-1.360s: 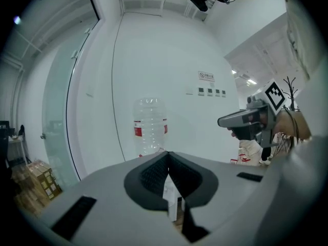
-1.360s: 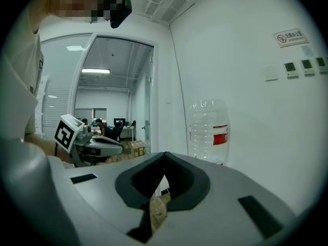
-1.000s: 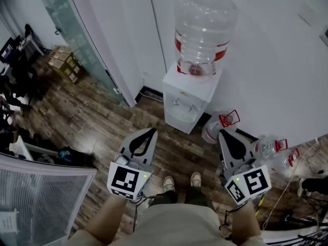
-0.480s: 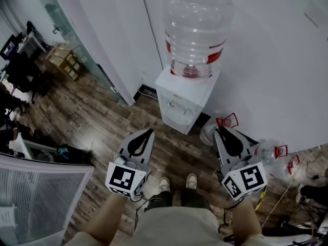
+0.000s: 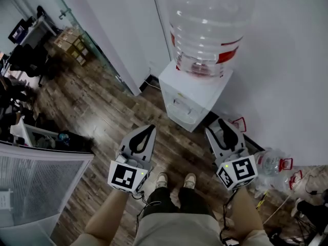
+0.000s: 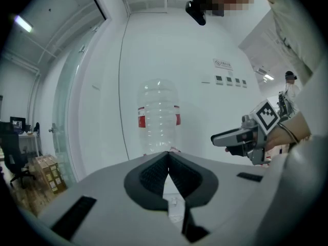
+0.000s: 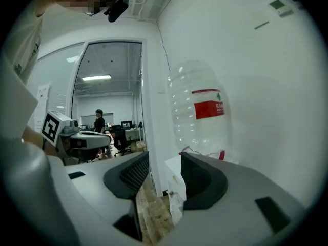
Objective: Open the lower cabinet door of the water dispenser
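White water dispenser (image 5: 192,94) is parked right up against the wall (image 5: 287,60), with a big clear bottle (image 5: 207,27) with a red label sitting upside down on top of it. Its front faces the person, taps up high. The lower door would be below those, but from the head view it's so steep that you can't really see it. In the right gripper view a strip of the dispenser's white front shows low down, still too small to pick out the door's edges or whether it's open.

Both grippers are held out in front of the dispenser, short of it, not touching anything. The left gripper (image 5: 147,129) sits in front of the dispenser and a bit to its left, jaws pressed together with nothing in them. The right gripper (image 5: 221,127) is in front of the dispenser's right corner. Its jaws are spread and opening, and there's nothing between them except a view of the dispenser and the floor further off.

The dark wood floor (image 5: 102,117) runs out from the dispenser's base. A couple of empty bottles (image 5: 271,163) lie on it off to the dispenser's right, by the wall. The person's shoes (image 5: 161,180) are planted in front of the dispenser, and some cardboard boxes (image 5: 72,42) sit well off to its left.
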{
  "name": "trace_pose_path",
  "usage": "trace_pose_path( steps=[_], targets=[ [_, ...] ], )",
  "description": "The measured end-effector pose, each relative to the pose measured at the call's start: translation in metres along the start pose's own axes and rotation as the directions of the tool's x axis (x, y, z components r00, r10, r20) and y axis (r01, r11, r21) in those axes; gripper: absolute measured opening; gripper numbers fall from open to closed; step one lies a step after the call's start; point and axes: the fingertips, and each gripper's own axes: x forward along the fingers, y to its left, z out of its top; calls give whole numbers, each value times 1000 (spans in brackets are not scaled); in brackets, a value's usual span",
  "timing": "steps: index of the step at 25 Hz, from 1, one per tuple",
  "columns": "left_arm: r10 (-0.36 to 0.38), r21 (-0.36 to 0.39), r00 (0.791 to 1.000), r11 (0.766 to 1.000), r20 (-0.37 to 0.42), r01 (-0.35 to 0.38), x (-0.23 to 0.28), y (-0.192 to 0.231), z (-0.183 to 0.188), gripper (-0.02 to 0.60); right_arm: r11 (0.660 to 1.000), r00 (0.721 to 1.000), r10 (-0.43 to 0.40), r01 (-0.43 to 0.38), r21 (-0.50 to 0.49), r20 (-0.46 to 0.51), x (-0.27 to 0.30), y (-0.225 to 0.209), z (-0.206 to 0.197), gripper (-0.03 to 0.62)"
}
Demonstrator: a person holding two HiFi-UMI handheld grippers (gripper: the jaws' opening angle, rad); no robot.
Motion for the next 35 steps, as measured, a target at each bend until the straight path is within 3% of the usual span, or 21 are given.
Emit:
trace_pose_path(
  steps=[11,22,35],
  targets=[
    [39,-12,999,999,-10,-39,57,17,-96,6,1000,992,-20,19,-13,-121,59,-47,-139,282],
    [-14,-49,999,999,-46,11,96,10,-238,6,989,985,-69,88,121,-156,96,-74,-294,318],
    [-44,-55,996,998,-84,39,147,20,-389,6,992,965,-89,109,69,-247,147,-108,-475,322]
  ],
)
